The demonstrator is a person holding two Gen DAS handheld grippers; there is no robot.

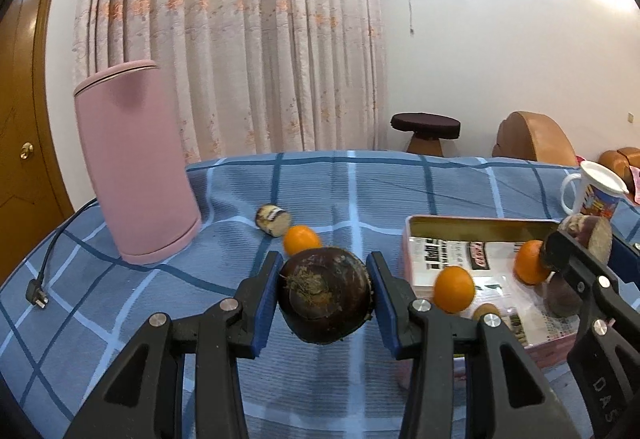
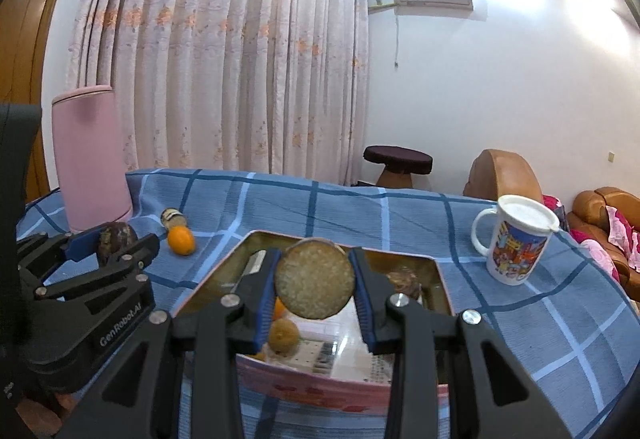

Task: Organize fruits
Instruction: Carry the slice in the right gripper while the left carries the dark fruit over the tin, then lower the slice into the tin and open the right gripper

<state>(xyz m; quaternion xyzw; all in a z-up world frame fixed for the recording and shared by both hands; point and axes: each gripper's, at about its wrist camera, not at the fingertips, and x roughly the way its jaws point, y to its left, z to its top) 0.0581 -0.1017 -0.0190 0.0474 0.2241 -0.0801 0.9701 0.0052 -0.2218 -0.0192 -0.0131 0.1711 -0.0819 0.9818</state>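
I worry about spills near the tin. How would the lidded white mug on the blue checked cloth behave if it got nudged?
The mug stands tall on soft, wrinkled cloth, so a high nudge would probably tip it rather than slide it. Its lid merely seems to rest on top, so it may pop off. It looks ceramic, so likely breakable.

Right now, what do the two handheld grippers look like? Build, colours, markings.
Both match: black plastic bodies with triangular cut-outs, silver round pivot pins, two fingers faced with blue ribbed pads. The left gripper carries white "GenRobot.AI" lettering on its side, seen from the right wrist view. The right gripper shows embossed letters "DAS" in the left wrist view. No cables, hands or sleeves visible.
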